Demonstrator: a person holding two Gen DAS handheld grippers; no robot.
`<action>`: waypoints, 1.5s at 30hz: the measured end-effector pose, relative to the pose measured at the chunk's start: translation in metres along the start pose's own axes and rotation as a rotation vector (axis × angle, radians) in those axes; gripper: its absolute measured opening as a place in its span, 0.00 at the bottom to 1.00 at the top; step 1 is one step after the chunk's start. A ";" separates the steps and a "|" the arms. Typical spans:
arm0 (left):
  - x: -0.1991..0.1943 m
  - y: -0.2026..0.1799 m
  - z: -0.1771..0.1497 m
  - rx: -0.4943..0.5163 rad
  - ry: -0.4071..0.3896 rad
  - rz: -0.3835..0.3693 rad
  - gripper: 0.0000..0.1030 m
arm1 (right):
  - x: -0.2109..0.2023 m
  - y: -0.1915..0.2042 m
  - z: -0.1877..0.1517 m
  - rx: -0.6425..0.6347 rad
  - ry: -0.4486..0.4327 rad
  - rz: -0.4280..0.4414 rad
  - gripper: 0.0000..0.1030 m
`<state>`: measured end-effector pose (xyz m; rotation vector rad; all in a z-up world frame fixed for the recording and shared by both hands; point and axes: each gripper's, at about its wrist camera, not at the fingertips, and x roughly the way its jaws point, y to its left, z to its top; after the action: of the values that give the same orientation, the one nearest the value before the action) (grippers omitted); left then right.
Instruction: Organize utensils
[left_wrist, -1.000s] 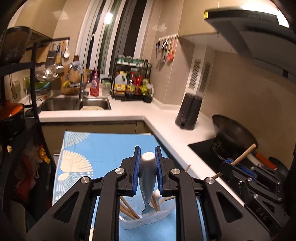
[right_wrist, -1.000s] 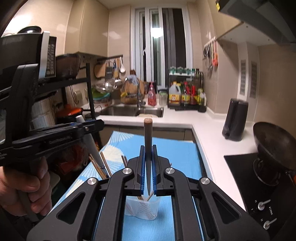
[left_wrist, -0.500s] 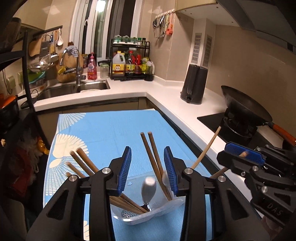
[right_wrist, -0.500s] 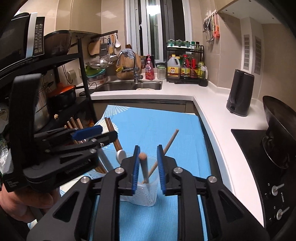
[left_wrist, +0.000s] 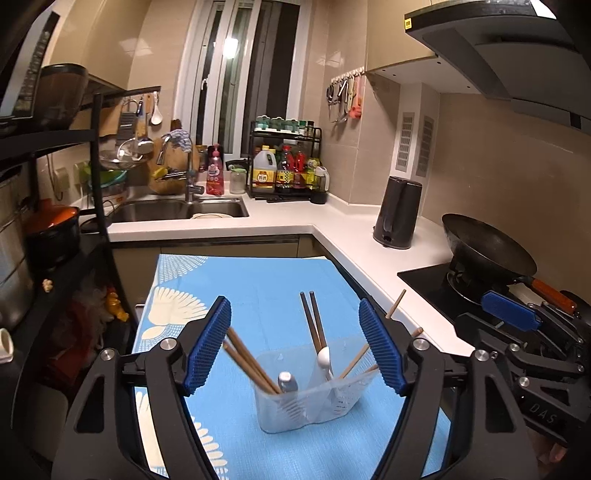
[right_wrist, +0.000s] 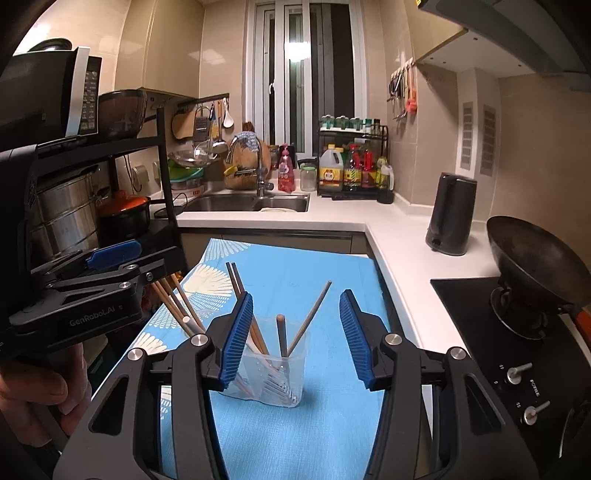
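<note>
Kitchen bench, blue mat (left_wrist: 258, 295). Left view: my left tongs (left_wrist: 293, 347) gape wide, empty, above clear holder (left_wrist: 310, 402) with chopsticks (left_wrist: 314, 325). Right view: right tongs (right_wrist: 295, 332) equally wide, empty. Holder looks light, tippable; I'd grip sticks mid-shaft.

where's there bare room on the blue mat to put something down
The blue mat is bare beyond the clear holder, toward the cabinet edge below the sink, and in front of the holder. White counter lies bare between the kettle and the mat. The holder itself is crowded with chopsticks.
</note>
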<state>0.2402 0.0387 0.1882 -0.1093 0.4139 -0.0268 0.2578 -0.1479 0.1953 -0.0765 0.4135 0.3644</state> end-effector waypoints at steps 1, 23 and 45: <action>-0.004 0.000 -0.002 -0.002 -0.002 0.005 0.71 | -0.006 0.000 -0.002 0.002 -0.005 -0.004 0.52; -0.030 0.016 -0.137 -0.071 0.096 0.149 0.93 | -0.022 0.001 -0.097 0.062 0.030 -0.114 0.93; 0.006 0.015 -0.163 -0.053 0.118 0.173 0.93 | 0.017 -0.016 -0.151 0.055 0.048 -0.098 0.95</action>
<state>0.1800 0.0373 0.0359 -0.1244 0.5408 0.1493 0.2207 -0.1797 0.0505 -0.0514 0.4651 0.2552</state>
